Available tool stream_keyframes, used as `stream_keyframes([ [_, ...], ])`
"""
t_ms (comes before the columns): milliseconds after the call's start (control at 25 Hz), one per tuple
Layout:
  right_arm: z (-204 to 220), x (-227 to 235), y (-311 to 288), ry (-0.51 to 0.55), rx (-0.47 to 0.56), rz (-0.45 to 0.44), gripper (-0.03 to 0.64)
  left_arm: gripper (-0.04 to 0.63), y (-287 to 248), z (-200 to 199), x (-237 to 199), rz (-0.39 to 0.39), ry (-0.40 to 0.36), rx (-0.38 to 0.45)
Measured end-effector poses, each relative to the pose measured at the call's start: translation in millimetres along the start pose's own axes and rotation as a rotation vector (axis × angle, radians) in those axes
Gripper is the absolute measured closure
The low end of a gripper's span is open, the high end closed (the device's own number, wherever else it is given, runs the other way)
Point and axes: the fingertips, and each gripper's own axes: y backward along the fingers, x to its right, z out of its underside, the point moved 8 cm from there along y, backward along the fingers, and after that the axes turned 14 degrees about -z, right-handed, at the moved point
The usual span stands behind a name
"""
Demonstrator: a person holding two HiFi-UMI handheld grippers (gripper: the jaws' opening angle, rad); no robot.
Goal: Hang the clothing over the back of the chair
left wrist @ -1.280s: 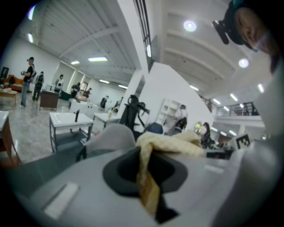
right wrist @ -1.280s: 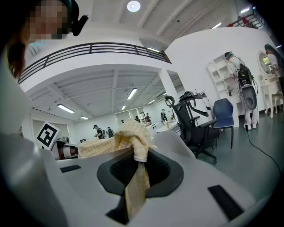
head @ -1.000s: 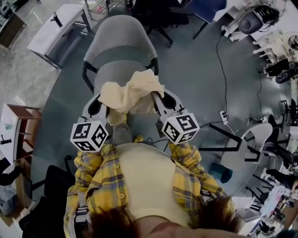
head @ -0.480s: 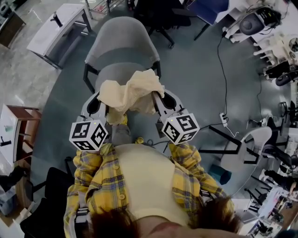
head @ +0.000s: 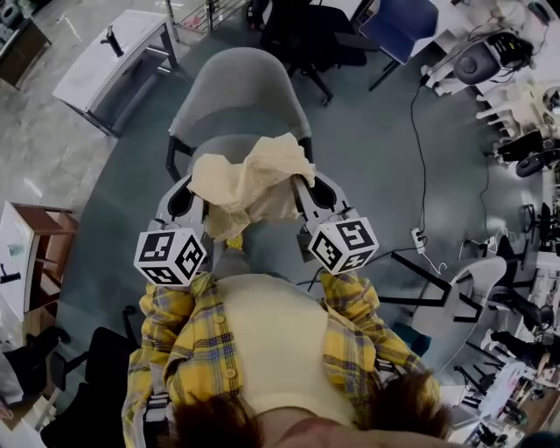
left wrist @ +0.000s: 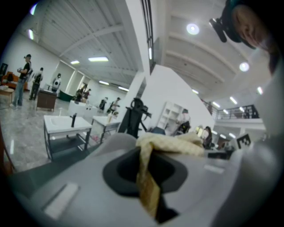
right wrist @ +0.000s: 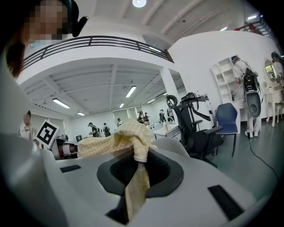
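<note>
Both grippers are out in front of me, roughly level, each w/ a corner of the clothing (head: 249, 175) in it. L gripper (head: 188, 188): jaws narrow, nearly together, clamped on a strip of the pale yellow fabric. In the left gripper view the strip runs down through the slit btwn the pads and bunches up over the tips. R gripper (head: 311, 185): same story, jaws narrow and pinching a twisted fold, w/ the tail end hanging back toward the camera.

The garment spans the gap btwn the two grippers as a crumpled, sagging bundle. The R side is bunched higher than the L. From the head view it sits over the seat of the grey chair (head: 241, 87), on my side of the backrest and not touching it. The backrest top is bare.

Marker cubes (head: 171, 255) sit close to my chest, above the yellow plaid shirt (head: 188, 350).

Around the chair there's grey floor. A white table (head: 109, 52) stands beyond at far L, a black office chair (head: 302, 35) just behind the grey one, and a blue chair (head: 402, 22) further R. A cable (head: 418, 131) trails across the floor down to a power strip (head: 420, 219) at R.
</note>
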Motion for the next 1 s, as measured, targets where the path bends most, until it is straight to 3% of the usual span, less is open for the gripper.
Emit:
stream_keyframes([
  [440, -32, 17, -64, 0.024, 0.043, 0.031, 0.571, 0.56, -50, -49, -35, 0.04, -0.064, 0.041],
  [1000, -87, 107, -127, 0.107, 0.05, -0.009, 0.571, 0.56, -154, -110, -31, -0.03, -0.113, 0.112],
])
